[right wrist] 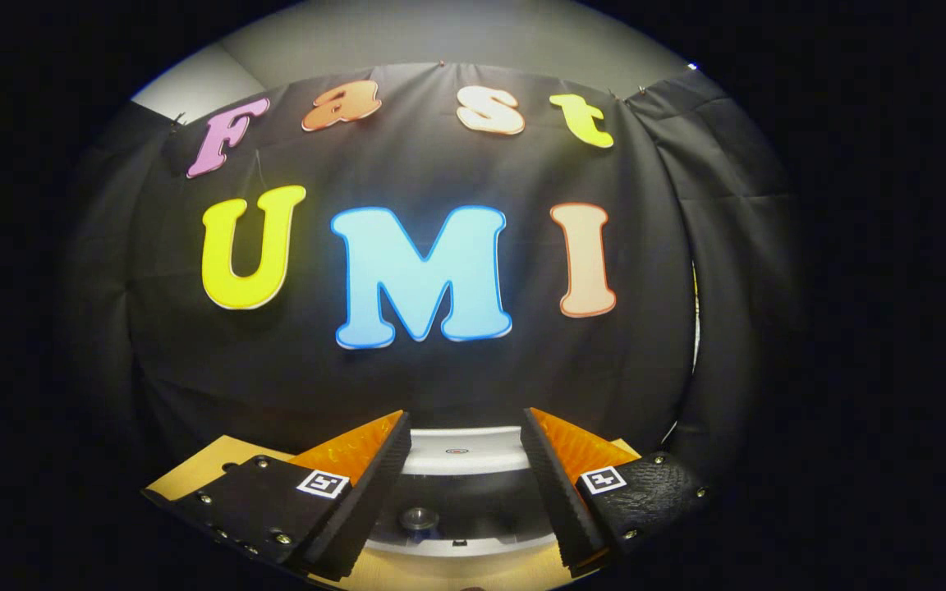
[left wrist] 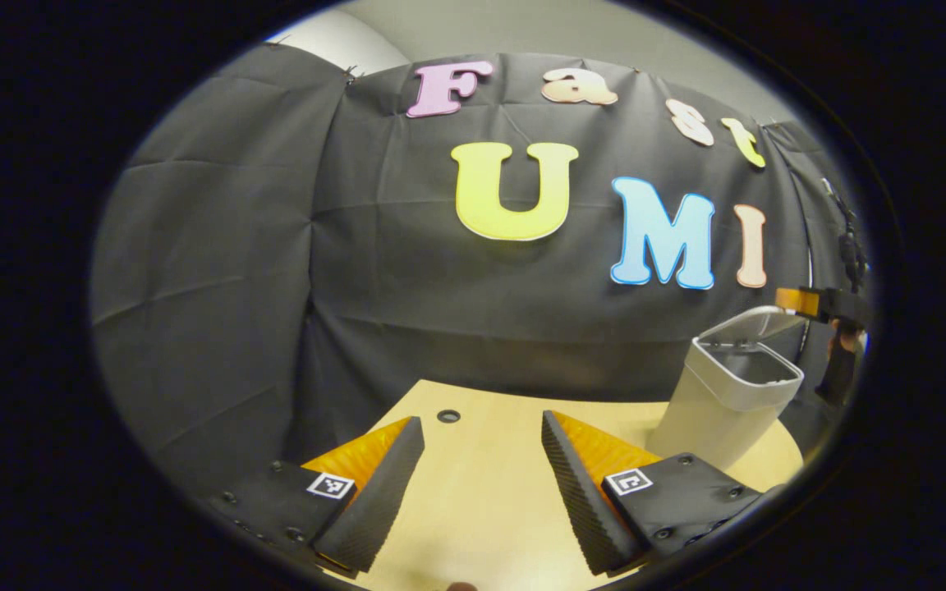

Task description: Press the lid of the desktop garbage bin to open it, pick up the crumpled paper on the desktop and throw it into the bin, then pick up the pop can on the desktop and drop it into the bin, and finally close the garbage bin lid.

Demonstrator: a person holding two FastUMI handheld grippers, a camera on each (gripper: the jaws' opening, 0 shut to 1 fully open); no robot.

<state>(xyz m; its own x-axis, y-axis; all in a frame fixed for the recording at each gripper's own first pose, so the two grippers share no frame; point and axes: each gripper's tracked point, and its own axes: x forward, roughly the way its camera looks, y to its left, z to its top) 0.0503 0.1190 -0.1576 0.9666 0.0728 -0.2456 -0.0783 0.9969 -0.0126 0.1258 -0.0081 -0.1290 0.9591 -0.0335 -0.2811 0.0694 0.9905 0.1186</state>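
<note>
Bin (left wrist: 727,394) lid up, on tabletop (left wrist: 481,501) right of left claw (left wrist: 481,431), apart. Right claw (right wrist: 465,423) above bin mouth. Both claws released, empty. No readable labels.

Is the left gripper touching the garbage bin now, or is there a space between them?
Apart. In the left gripper view, bare table lies between the open left gripper and the garbage bin, which stands farther off with its lid up.

left gripper (left wrist: 481,484): ridged wedge fingers | black screwed mounts | square fiducial tags || right gripper (right wrist: 465,484): identical build
</note>
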